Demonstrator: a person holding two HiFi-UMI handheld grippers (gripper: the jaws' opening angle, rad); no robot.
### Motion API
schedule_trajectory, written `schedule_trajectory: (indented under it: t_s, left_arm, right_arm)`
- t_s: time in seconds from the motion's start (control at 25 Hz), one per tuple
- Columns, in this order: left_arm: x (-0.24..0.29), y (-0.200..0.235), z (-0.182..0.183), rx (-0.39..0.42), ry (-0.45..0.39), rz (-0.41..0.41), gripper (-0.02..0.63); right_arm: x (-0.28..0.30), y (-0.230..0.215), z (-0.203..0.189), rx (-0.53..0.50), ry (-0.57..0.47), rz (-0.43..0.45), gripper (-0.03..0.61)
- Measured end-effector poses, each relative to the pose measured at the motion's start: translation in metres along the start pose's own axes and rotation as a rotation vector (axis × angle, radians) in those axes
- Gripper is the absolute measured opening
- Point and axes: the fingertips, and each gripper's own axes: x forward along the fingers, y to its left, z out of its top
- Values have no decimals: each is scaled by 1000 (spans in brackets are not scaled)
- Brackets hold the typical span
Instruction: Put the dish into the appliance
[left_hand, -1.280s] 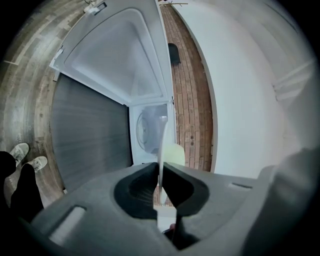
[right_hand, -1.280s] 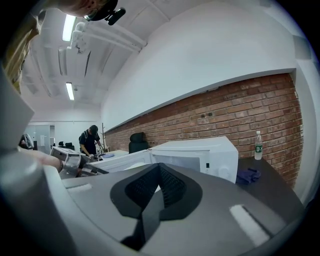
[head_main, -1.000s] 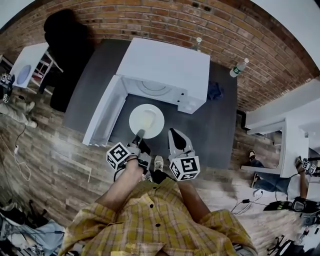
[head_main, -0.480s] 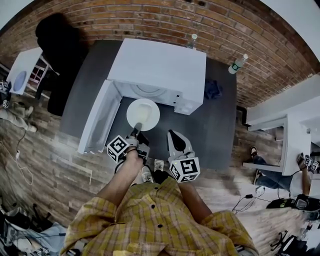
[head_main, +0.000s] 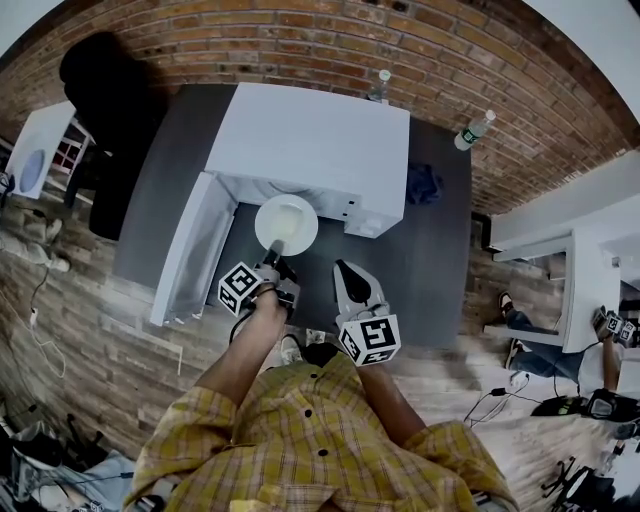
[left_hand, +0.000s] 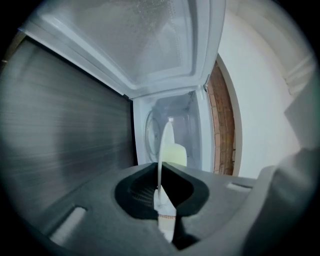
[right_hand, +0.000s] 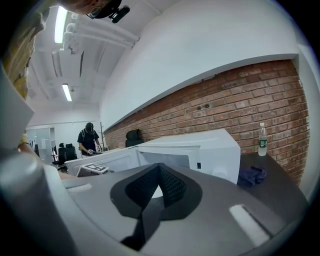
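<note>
A white plate (head_main: 288, 218) with a pale yellow patch on it hangs level at the mouth of the white microwave (head_main: 310, 135), whose door (head_main: 185, 250) stands swung out to the left. My left gripper (head_main: 277, 250) is shut on the plate's near rim. In the left gripper view the plate (left_hand: 162, 145) shows edge-on, clamped in the left gripper (left_hand: 161, 197), with the microwave's cavity (left_hand: 185, 120) straight ahead. My right gripper (head_main: 343, 268) hovers over the dark table to the right of the plate; its jaws (right_hand: 159, 187) are shut with nothing in them.
The microwave stands on a dark grey table (head_main: 440, 260) against a brick wall. A blue cloth (head_main: 425, 183) lies right of it, and two bottles (head_main: 470, 130) (head_main: 378, 85) stand at the back. A black chair (head_main: 100, 90) stands at the left. A person (right_hand: 89, 138) is far off.
My left gripper has carried the plate forward, from over the table up to the microwave's opening. The right gripper has hardly moved.
</note>
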Motion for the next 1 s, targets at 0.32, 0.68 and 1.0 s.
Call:
schedule_trajectory:
  t_s: [0.32,0.68,1.0]
  left_arm:
    - [36,21,19,-65,-25,30,12]
    - [68,35,29,-89,-40,55,12]
    - [88,42,36,-104,-47,72,14]
  right_arm:
    - [16,-12,-1,-8,19,-3,-2]
    - [28,-22,4,-8,24,-5,-2]
    - [34,-23,-3,-7,51,6,-2]
